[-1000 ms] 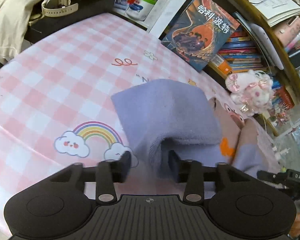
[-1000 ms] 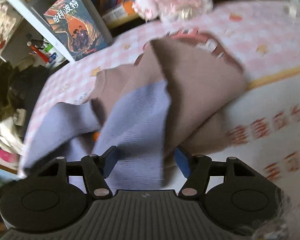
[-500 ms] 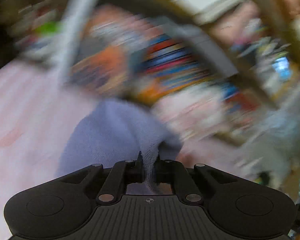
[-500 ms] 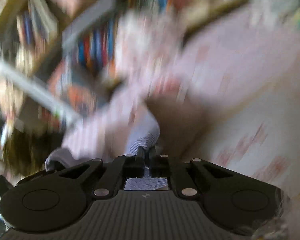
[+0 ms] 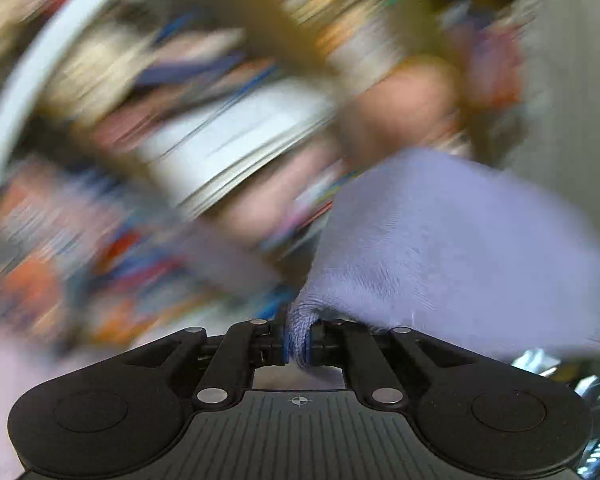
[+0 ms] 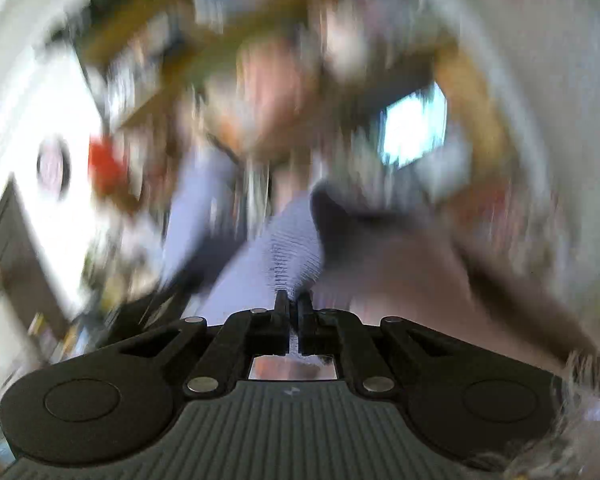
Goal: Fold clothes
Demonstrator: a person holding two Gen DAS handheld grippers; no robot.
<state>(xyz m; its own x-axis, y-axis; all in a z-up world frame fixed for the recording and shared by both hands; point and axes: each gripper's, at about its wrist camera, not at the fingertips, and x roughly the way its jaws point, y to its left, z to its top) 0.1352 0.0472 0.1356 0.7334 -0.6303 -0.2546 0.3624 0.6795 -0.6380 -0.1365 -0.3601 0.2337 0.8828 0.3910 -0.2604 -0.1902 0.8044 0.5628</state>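
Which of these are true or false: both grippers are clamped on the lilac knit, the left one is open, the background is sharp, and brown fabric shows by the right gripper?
1. Both the left gripper and right gripper are shut on the lilac knit: true.
2. The left gripper is open: false, its jaws pinch a bunched fold.
3. The background is sharp: false, it is motion-blurred.
4. Brown fabric shows beside the right gripper: true.

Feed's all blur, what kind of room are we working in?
Probably a home bedroom or study: blurred rows of books on wooden shelving fill the background, and both hand-held grippers grip a lilac knit garment.
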